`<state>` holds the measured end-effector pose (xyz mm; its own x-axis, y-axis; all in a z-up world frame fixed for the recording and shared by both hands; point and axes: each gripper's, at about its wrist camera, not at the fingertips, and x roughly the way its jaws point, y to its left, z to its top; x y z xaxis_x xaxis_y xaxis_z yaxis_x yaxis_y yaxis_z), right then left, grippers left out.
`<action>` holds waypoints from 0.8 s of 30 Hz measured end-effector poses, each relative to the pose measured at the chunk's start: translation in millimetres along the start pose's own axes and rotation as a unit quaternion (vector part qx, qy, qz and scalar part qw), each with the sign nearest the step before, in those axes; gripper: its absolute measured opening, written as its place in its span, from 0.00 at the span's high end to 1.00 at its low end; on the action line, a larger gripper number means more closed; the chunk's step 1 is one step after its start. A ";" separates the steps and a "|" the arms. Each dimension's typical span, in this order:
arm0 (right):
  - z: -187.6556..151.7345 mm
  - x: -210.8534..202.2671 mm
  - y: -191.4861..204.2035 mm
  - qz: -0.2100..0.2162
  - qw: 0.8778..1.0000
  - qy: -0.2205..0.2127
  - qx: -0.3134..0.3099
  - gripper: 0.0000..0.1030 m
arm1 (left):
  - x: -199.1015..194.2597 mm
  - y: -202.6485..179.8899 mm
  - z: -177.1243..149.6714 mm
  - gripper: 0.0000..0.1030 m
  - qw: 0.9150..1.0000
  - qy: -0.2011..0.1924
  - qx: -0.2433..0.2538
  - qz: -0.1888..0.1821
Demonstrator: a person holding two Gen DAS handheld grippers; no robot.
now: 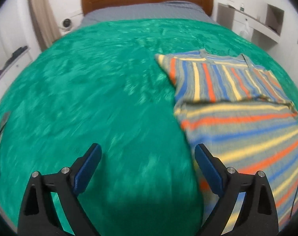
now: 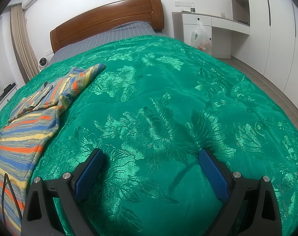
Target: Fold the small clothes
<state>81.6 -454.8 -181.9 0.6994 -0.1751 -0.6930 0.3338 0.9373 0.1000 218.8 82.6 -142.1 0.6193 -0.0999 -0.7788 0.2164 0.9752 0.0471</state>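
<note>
Both grippers sit wide open, holding nothing: left gripper [image 1: 148,157] over bare green cover [image 1: 89,98], its right finger [image 1: 208,169] overlapping the shirt's near edge in view, contact unclear. Right gripper [image 2: 150,162] hangs over bare cover, well apart from the shirt [image 2: 26,133].

Shirt [image 1: 237,108] lies on the bed between your two grippers, striped, top part folded down over the body, so the fold looks part done. Left view is blurred, so edge detail is unclear.

Risks: the knit looks soft, so if you pinch one layer only, the fold will slip apart. Grab too deep and you catch the cover too and drag it. A thin dark cord [image 2: 9,192] crosses the near hem; it could snag in your grasp. Pulling one side alone would skew the stripes.
</note>
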 end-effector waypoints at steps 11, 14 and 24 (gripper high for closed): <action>-4.3 1.4 12.5 -0.035 0.999 0.014 -0.035 0.01 | -14.1 17.5 -59.1 0.04 0.997 0.003 -0.042 0.067; -5.2 0.0 12.1 -0.038 0.999 0.012 -0.037 0.00 | -9.1 30.2 -71.4 0.02 0.996 0.010 -0.071 0.059; -3.4 -3.3 9.5 -0.046 0.998 0.029 -0.026 0.00 | -3.4 30.5 -80.0 0.00 0.996 -0.002 -0.075 0.057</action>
<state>80.3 -444.3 -181.1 0.6292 -0.2448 -0.7377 0.3601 0.9329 -0.0025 162.9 128.4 -188.0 0.6357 0.0136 -0.7718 0.0288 0.9987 0.0414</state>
